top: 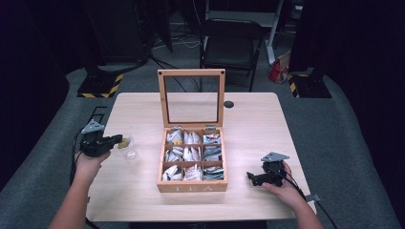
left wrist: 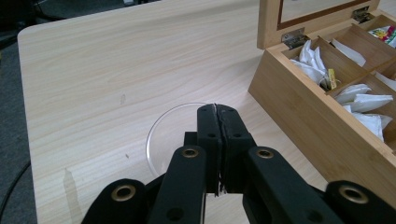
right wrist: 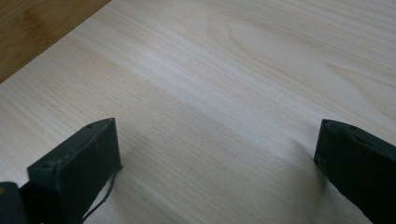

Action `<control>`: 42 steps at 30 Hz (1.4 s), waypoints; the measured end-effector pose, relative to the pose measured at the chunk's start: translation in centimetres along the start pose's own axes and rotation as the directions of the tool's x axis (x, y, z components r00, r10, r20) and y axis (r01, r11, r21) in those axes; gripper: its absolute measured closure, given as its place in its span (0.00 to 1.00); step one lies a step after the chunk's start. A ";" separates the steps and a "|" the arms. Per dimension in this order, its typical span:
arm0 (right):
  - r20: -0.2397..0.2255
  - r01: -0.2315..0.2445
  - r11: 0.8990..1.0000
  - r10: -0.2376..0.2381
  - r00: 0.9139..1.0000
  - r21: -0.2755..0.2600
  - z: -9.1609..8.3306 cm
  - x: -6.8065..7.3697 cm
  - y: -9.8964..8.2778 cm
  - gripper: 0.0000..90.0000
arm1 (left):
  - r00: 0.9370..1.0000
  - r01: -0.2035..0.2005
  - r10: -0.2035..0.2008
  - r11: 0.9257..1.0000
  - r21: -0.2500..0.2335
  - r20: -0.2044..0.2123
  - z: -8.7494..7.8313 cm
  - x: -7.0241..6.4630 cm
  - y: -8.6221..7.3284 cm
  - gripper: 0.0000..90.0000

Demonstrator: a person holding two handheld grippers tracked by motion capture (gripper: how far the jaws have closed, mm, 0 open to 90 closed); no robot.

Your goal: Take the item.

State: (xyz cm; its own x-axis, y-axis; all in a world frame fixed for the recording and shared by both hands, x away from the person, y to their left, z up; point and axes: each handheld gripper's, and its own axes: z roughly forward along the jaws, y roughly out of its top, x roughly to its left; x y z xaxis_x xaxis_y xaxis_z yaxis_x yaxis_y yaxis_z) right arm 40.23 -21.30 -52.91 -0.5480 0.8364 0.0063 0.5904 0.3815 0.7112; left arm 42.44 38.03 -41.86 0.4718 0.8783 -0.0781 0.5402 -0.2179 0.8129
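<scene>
Clear glass cup (left wrist: 161,135) stands on the wooden surface (left wrist: 107,70), directly beneath the left tool (left wrist: 218,122), whose jaws are together with a thin paper edge between them. Open tea box (top: 192,157) sits just beside. Right tool (right wrist: 217,154) rests apart, empty.

The left tongs (left wrist: 219,140) covered the near rim of the clear cup (left wrist: 161,135), and whether anything thin was pinched between the meeting pads could not be told. The tea box (left wrist: 327,107) ran off the right edge in the left gripper view. In the high view, a small yellow thing (top: 124,142) at the cup was too small to identify. The sachets' (top: 193,153) labels were unreadable.
</scene>
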 end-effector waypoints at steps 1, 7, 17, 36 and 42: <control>0.001 0.000 1.000 0.000 1.000 -0.002 0.0 0.0 0.0 0.00 | 1.000 0.000 0.000 1.000 0.003 0.001 0.0 0.0 0.0 0.96; -0.002 0.000 1.000 0.000 1.000 0.002 0.0 0.0 0.0 0.00 | 1.000 0.011 -0.011 1.000 -0.006 0.001 0.2 0.1 -0.3 0.87; -0.001 -0.001 1.000 0.001 1.000 -0.001 0.0 0.0 0.0 0.00 | 1.000 0.015 -0.015 1.000 -0.023 0.007 -0.3 0.0 -0.2 0.82; -0.002 0.000 1.000 0.000 1.000 0.000 0.0 0.0 0.0 0.00 | 0.999 -0.022 0.024 0.999 -0.040 0.047 -0.6 -2.2 0.7 0.65; -0.015 -0.001 1.000 0.001 1.000 0.002 -0.1 0.0 -0.1 0.00 | 0.997 -0.044 0.046 0.998 -0.036 0.066 -0.7 -2.9 1.3 0.63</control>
State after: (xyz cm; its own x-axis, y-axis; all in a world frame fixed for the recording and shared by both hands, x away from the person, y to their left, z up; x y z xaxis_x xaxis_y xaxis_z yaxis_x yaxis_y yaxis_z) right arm 40.12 -21.35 -52.88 -0.5562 0.8309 0.0172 0.5919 0.3815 0.7100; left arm 41.23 35.49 -40.17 0.5415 0.8370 -0.0786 0.4932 -0.2406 0.8360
